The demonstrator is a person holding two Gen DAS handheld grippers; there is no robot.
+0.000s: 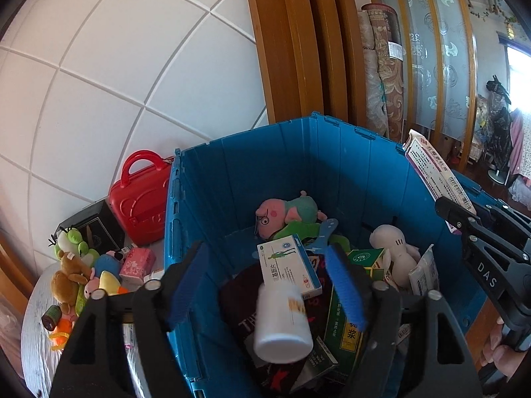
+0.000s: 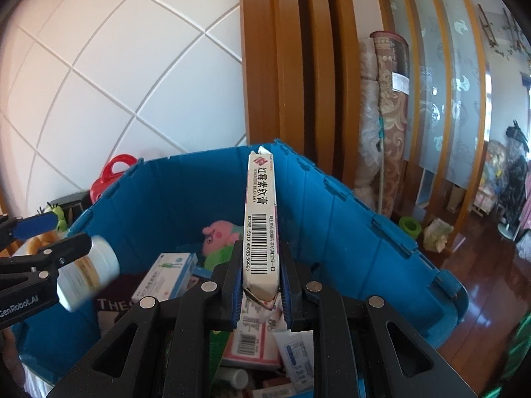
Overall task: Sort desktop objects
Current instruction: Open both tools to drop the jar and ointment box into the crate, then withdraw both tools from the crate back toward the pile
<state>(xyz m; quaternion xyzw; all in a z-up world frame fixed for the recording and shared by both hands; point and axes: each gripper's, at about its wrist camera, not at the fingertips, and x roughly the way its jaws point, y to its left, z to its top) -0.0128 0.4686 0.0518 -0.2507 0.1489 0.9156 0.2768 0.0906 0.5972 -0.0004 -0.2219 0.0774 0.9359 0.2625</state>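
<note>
White tiled wall and wood door frames back the scene; blue crate [image 1: 298, 165] fills centre frame in both views. Left tool [image 1: 268, 285] spread wide, pads clear of white pill bottle [image 1: 282, 321], which shows blurred between them over the crate, cap toward the camera; apparently released. Right tool [image 2: 260, 285] clenched on long ointment box [image 2: 261, 219], long axis pointing away toward the far crate wall, directly above the contents. Crate holds pink pig plush [image 1: 285, 214], medicine boxes, white plush. Judgement: right tool needs only to open.
</note>
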